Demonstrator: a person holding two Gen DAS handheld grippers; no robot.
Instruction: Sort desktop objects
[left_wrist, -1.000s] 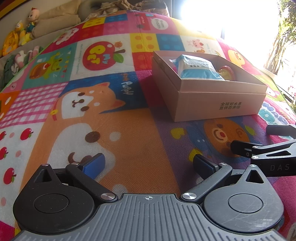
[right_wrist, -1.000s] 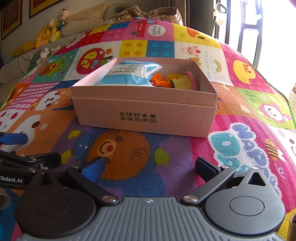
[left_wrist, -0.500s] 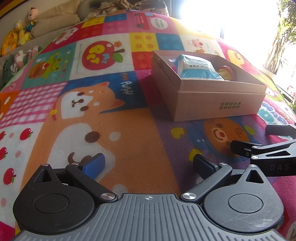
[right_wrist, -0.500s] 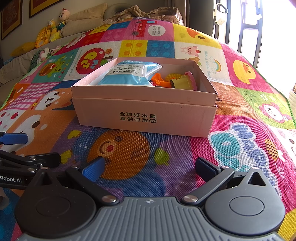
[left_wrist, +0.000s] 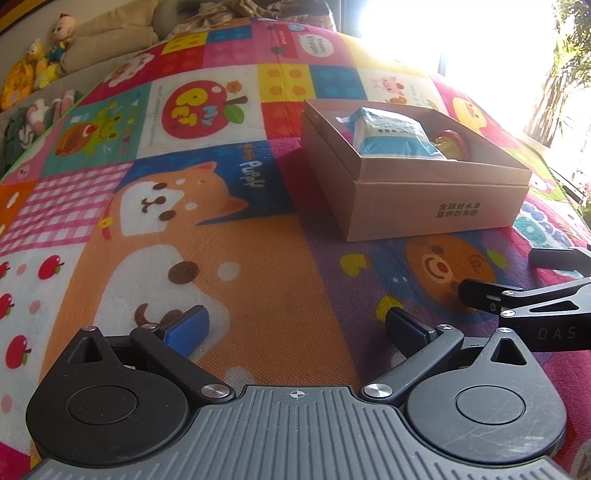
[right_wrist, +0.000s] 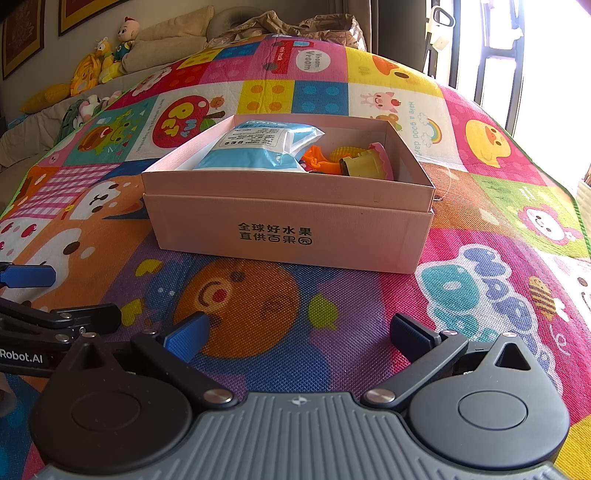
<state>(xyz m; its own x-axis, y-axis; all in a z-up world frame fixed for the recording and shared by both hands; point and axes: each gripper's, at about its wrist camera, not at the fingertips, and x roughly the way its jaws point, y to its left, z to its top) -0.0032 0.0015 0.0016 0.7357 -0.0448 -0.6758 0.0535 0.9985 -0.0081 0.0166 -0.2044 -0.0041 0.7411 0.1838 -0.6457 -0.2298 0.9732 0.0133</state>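
Note:
A pink cardboard box (right_wrist: 288, 236) with black Chinese print stands on a colourful cartoon play mat (right_wrist: 258, 306). In it lie a blue and white packet (right_wrist: 258, 147), an orange toy (right_wrist: 319, 162) and a yellow and pink toy (right_wrist: 365, 162). The box also shows in the left wrist view (left_wrist: 424, 206), with the packet (left_wrist: 391, 136) inside. My left gripper (left_wrist: 295, 326) is open and empty, low over the mat, left of the box. My right gripper (right_wrist: 299, 332) is open and empty, in front of the box. Each gripper shows at the edge of the other's view.
Stuffed toys (right_wrist: 107, 55) and cushions (right_wrist: 166, 37) lie along the far left beyond the mat. A crumpled brown paper bag (right_wrist: 295, 26) sits at the far end. A bright window with bars (right_wrist: 498, 55) is at the right.

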